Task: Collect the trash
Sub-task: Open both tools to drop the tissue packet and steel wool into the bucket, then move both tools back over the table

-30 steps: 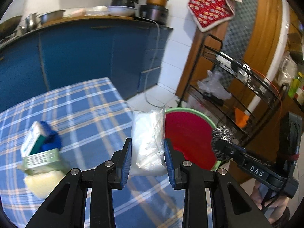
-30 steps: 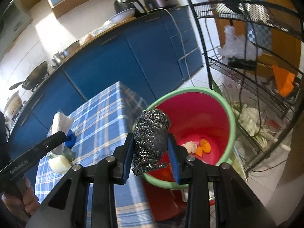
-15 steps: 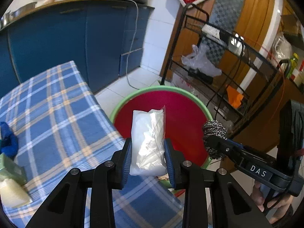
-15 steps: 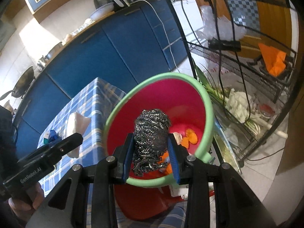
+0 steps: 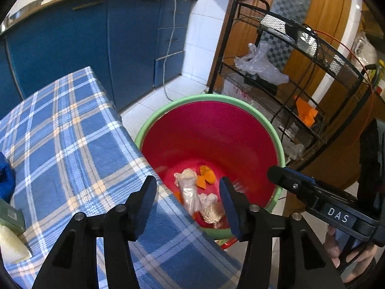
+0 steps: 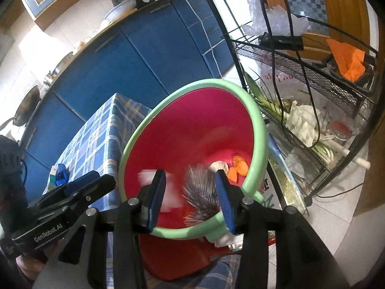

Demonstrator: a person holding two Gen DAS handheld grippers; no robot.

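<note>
A red bin with a green rim (image 5: 154,122) (image 6: 255,110) stands beside the checked table. My left gripper (image 5: 187,197) is open and empty above the bin's near edge. The white plastic bag (image 5: 191,197) lies in the bin with orange peel (image 5: 205,175) and other scraps. My right gripper (image 6: 190,200) is open over the bin. The steel wool scrubber (image 6: 201,192) is a blurred shape falling between its fingers. A blurred white shape (image 6: 168,195), likely the bag, shows in the bin.
The blue checked tablecloth (image 5: 72,144) holds a green box (image 5: 10,219), a blue cloth (image 5: 6,180) and a yellow sponge (image 5: 12,245) at the left. A black wire rack (image 5: 288,60) with bags stands right of the bin. Blue cabinets (image 5: 96,36) are behind.
Both grippers opened over the bin. The left let go of the white bag, which now lies inside. The right let go of the steel wool, which is falling.
</note>
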